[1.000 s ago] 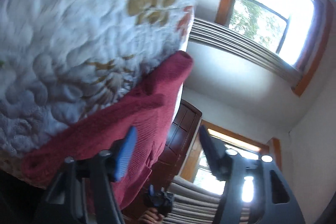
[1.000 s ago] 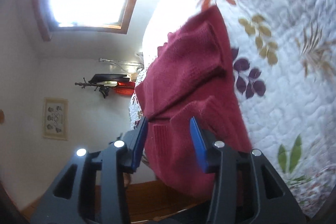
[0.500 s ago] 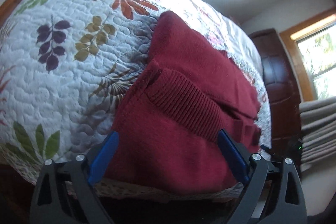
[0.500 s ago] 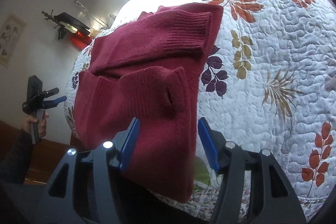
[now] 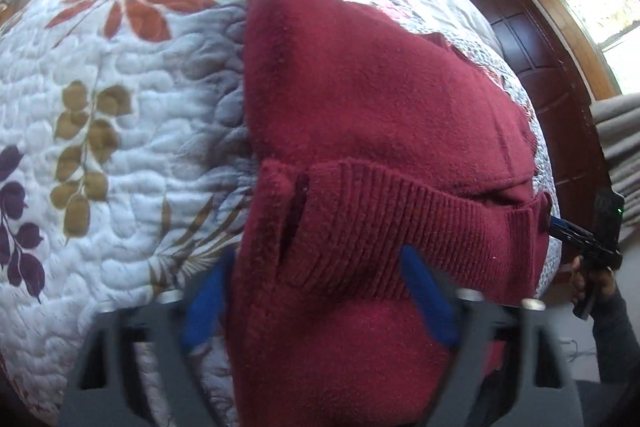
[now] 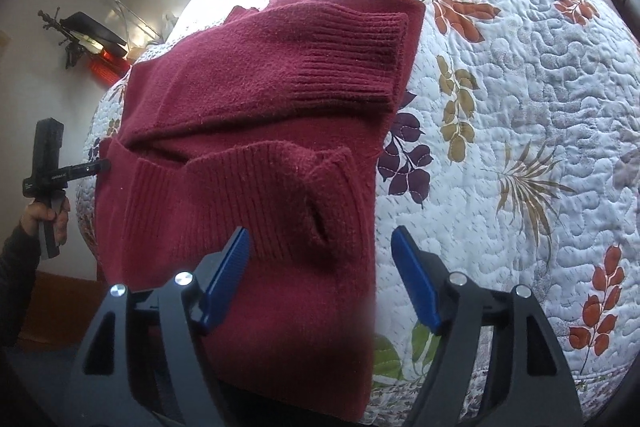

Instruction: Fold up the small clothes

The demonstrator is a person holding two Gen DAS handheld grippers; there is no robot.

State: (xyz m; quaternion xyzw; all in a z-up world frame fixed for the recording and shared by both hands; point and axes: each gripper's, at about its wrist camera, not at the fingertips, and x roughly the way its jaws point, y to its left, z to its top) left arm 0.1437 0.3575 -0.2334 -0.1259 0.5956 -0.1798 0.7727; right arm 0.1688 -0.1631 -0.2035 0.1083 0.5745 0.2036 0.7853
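Note:
A dark red knit sweater (image 5: 380, 99) lies folded on the leaf-patterned quilt (image 5: 120, 99), one ribbed cuff (image 5: 400, 223) across its near part. My left gripper (image 5: 320, 291) is open, its blue pads either side of the sweater's near edge; the knit covers part of the left pad. In the right wrist view the sweater (image 6: 248, 87) shows both sleeves folded in, cuffs (image 6: 348, 63) on top. My right gripper (image 6: 320, 267) is open astride the sweater's near right corner. Each view shows the other gripper, hand-held, at the sweater's far side edge: right gripper (image 5: 560, 227), left gripper (image 6: 100, 165).
The quilt (image 6: 520, 107) spreads wide to one side of the sweater. A dark wooden door (image 5: 540, 67) and windows stand beyond the bed. A hand and dark sleeve (image 6: 24, 235) hold the other gripper off the bed's edge. A wall rack (image 6: 80, 39) hangs behind.
Both views swung from the walls and windows down onto the bed. Each gripper has come in close over the sweater's near edge, and both stay open.

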